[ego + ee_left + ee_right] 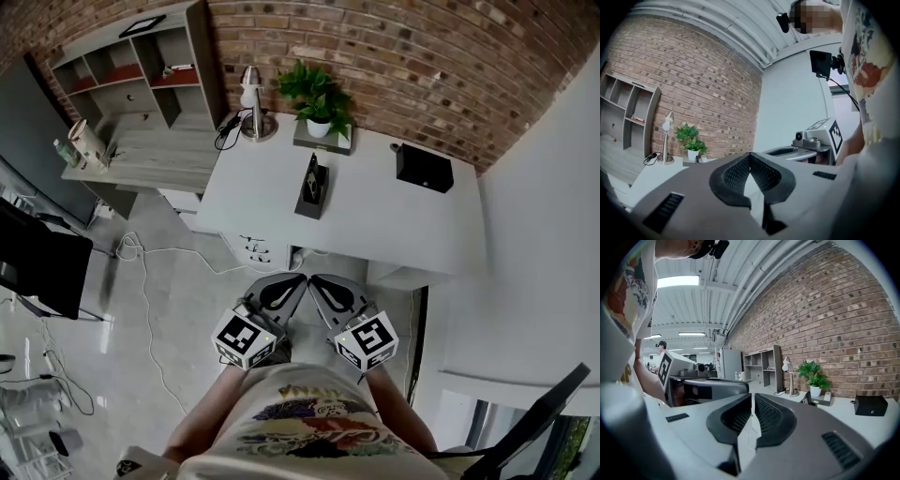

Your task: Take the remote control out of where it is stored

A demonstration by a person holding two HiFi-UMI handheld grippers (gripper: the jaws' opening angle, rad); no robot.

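- The open shelf unit (141, 70) stands against the brick wall at the far left. Its cubbies hold only a few small things, too small to name, and nothing there looks like a remote.
- A desk lamp (251, 98) sits at the back left corner of the white desk (375, 230), likely kept there so the working surface stays free.
- The left gripper (750, 155) is held low and close to the person's body, well short of the desk. Its jaws are pressed together at the tips with nothing between them, so it reads as simply carried, not working.
- A dark upright holder (312, 187) stands near the middle of the desk, away from the front edge. A slim dark thing stands on end in it, and I judge this to be the remote control (313, 172), stored upright so it can be lifted straight out from above.
- A potted plant (317, 98) rests on a flat base just behind the holder, by the wall.
- The right gripper (753, 397) is beside the left one and also well apart from the holder. Its jaws are closed and empty, and would have to open before any grasp.
- A black box (424, 167) sits toward the right of the desk, its lid closed, so its contents cannot be seen.
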